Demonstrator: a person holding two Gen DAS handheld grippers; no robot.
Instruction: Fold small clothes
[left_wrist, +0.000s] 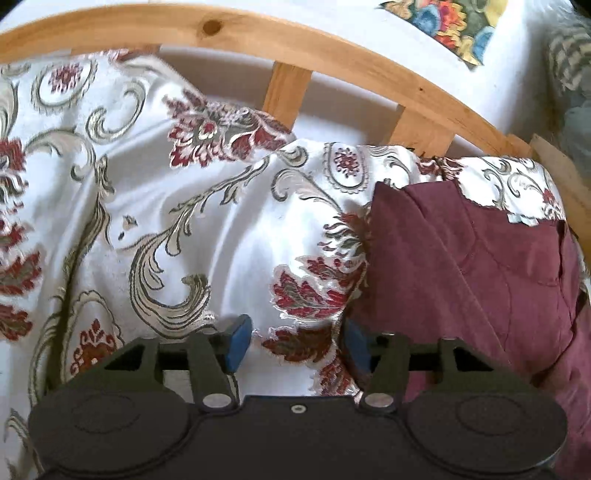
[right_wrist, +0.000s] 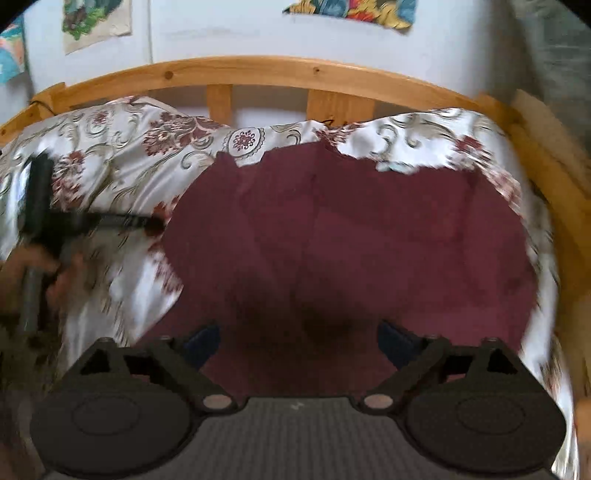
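Note:
A maroon garment lies spread on a floral bedspread, with a small white label at its far edge. My left gripper is open over the bedspread. Nothing sits between its blue pads, and the right pad is at the garment's left edge. In the right wrist view the garment fills the middle. My right gripper hangs wide open above its near part and holds nothing. That view is blurred. It shows the left gripper at the far left, held by a hand.
A curved wooden bed rail with upright slats runs behind the bedspread, and the same rail shows in the right wrist view. Colourful pictures hang on the white wall. Grey striped fabric is at the far right.

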